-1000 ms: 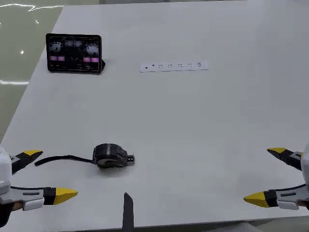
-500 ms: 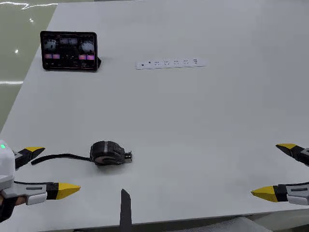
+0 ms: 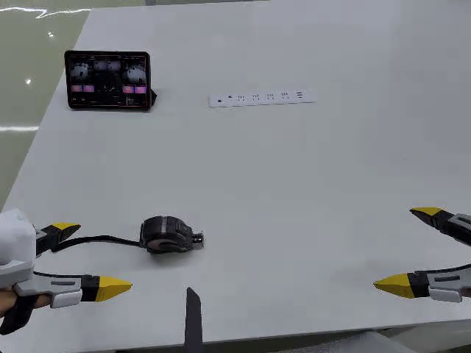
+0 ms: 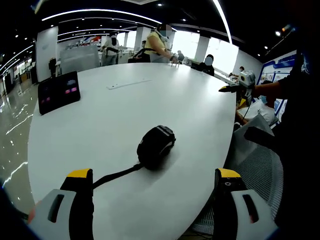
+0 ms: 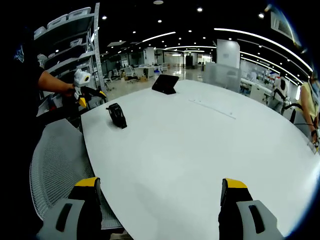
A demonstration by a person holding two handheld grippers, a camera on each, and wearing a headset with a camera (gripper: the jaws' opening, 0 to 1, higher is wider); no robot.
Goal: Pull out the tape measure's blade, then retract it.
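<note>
Tape measure (image 3: 168, 235) unmoved on table (image 3: 294, 184), left gripper (image 3: 103, 255) and right gripper (image 3: 394, 248) still spread wide, flanking it

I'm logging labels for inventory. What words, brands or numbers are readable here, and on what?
None can be read.
Tablet screen: pink and grey graphics, too small to read.
Power strip: dark marks, too small.
Tape measure: no legible label.

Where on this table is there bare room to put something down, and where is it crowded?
Widest bare patch of the table: between the tape measure and the right gripper, up to the power strip. Bare too between the tablet and the tape measure. Crowded only near left, where the left gripper sits at the tape measure's strap.
</note>
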